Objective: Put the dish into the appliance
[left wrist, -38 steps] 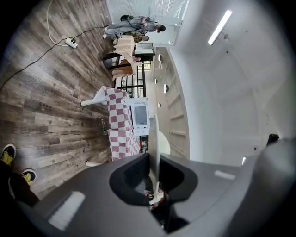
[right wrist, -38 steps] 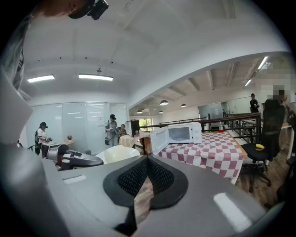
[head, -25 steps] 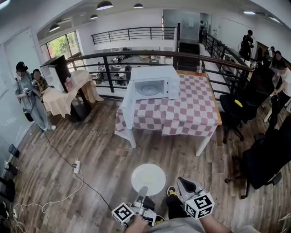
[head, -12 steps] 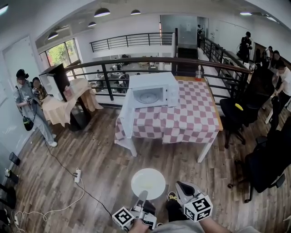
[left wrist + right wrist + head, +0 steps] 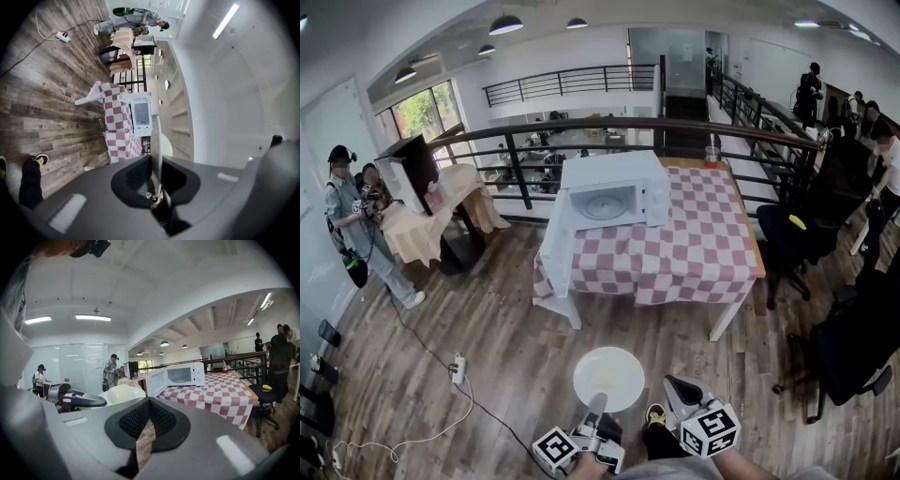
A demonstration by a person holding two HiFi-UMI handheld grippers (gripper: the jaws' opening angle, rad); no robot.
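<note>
Plate: the white plate (image 5: 608,377) was empty and hung out in front of me over the wood floor, well short of the table (image 5: 694,253). It was not yet in the microwave (image 5: 619,187).
Left tongs: my left tongs (image 5: 157,158) were clamped on the plate's near rim, and the rest of the plate jutted forward about level.
Right tongs: my right tongs (image 5: 149,403) were closed tip to tip with nothing in them. They were just right of the plate and did not touch it.
Microwave: it sat at the table's far left corner with its door (image 5: 555,232) swung wide to the left. The opening faced me and the glass tray (image 5: 602,206) inside was bare.
Step in hand: I judged this to be the carry across the floor to the opening.
Grip: a hold on one rim only let the plate's weight pull against the tongs, so a firm squeeze and a level wrist mattered most.
Approach: coming square to the opening and staying right of the door looked best.
Entry: I thought the far rim should go in low over the glass tray, and the plate should be resting on it before I let go.
Spare tongs: they were best kept clear of the door, ready to steady the far rim.
Floor: the power strip (image 5: 457,367) lay well off to my left.
</note>
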